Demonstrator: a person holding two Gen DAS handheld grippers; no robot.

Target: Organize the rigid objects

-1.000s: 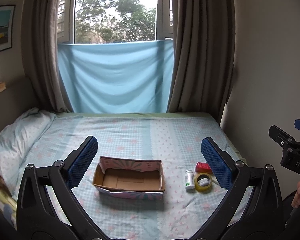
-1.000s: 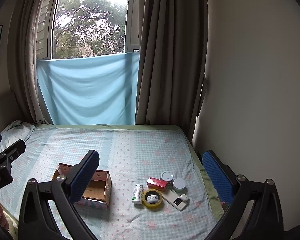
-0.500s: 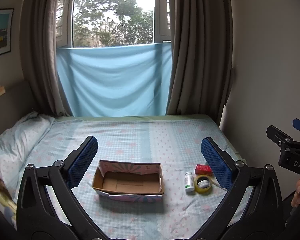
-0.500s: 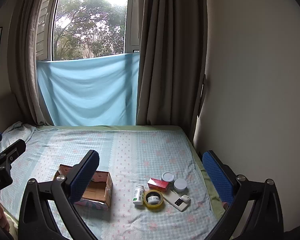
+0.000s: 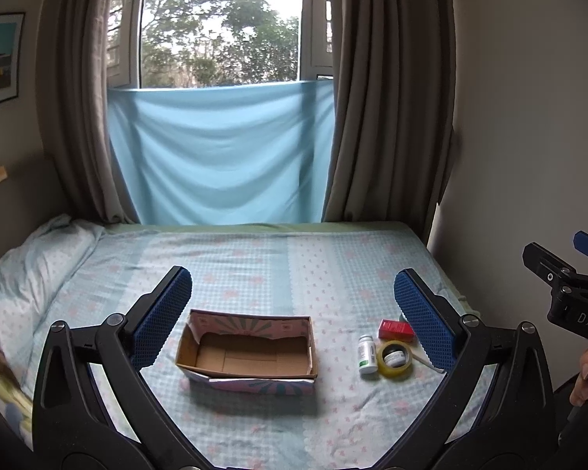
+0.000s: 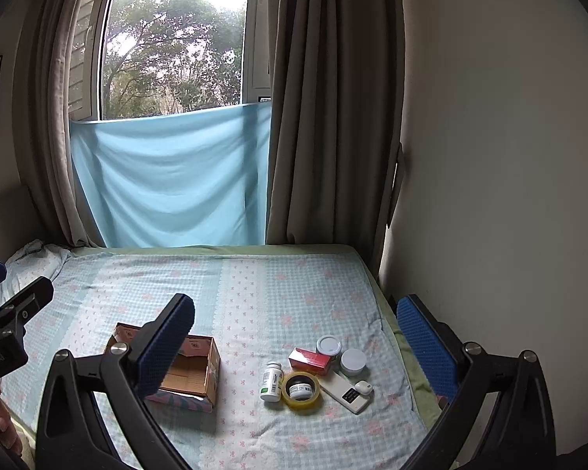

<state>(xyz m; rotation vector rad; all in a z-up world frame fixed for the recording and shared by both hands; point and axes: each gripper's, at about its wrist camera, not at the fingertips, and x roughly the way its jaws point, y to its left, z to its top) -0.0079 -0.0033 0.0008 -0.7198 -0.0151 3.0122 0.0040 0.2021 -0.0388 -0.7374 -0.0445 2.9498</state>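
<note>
An open cardboard box (image 5: 249, 352) (image 6: 188, 376) lies on the bed, nothing inside it. To its right sit a white pill bottle (image 5: 366, 353) (image 6: 271, 381), a yellow tape roll (image 5: 395, 359) (image 6: 301, 389) with a small jar inside it, a red box (image 5: 396, 329) (image 6: 309, 359), two round white-lidded jars (image 6: 352, 361), a white remote (image 6: 345, 391) and a small white case (image 6: 363, 387). My left gripper (image 5: 294, 313) hangs open above the box. My right gripper (image 6: 296, 338) hangs open above the small items. Both hold nothing.
The bed (image 5: 294, 258) has a pale blue checked sheet, a pillow (image 5: 31, 258) at the left, and a wall (image 6: 490, 196) along its right edge. Curtains (image 5: 380, 117) and a blue cloth (image 5: 219, 156) hang behind. A hand (image 5: 582, 376) holds the right gripper.
Both views have tilted slightly upward and drifted a little; the objects sit a bit lower in frame. Nothing on the bed has moved, and both grippers stay open.
</note>
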